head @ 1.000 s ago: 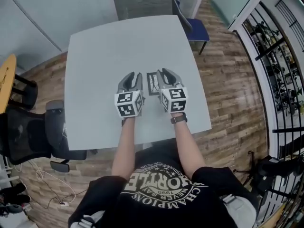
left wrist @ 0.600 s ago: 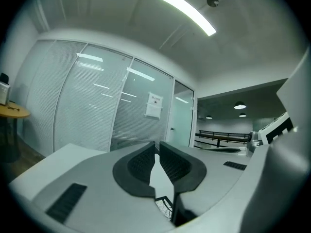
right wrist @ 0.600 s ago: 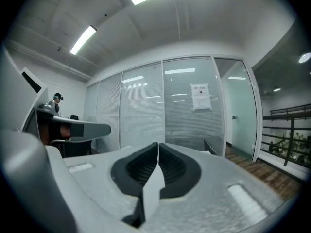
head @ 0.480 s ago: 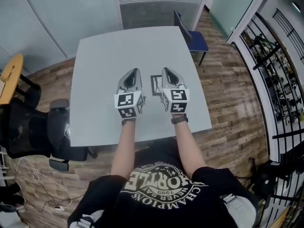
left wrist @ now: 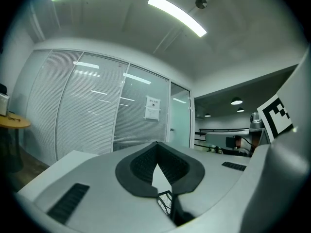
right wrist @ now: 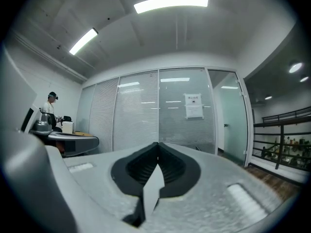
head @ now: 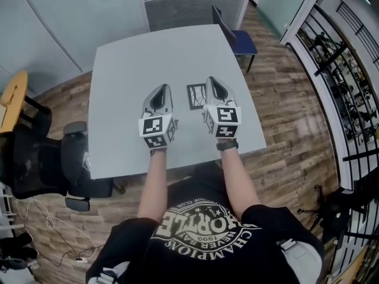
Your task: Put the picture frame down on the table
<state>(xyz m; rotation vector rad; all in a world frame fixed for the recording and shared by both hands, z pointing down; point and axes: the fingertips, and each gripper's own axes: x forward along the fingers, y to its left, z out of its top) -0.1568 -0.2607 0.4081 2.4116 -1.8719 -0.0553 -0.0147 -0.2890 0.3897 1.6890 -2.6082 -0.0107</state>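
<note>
My arms (head: 153,182) over the worktop (head: 121,87)
They cross its near edge; left gripper (head: 161,89) and right gripper (head: 212,81) both clamped together, empty.

The bench (head: 130,70) is pale grey, the picture frame (head: 196,96) black around a black-and-white print. The left hand-held gripper (head: 160,89) and right hand-held gripper (head: 212,81) are grey with black-and-white square markers.

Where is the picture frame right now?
In the head view, the picture frame lies flat on the table, close beside the right gripper, with the left gripper farther off on its other side.
</note>
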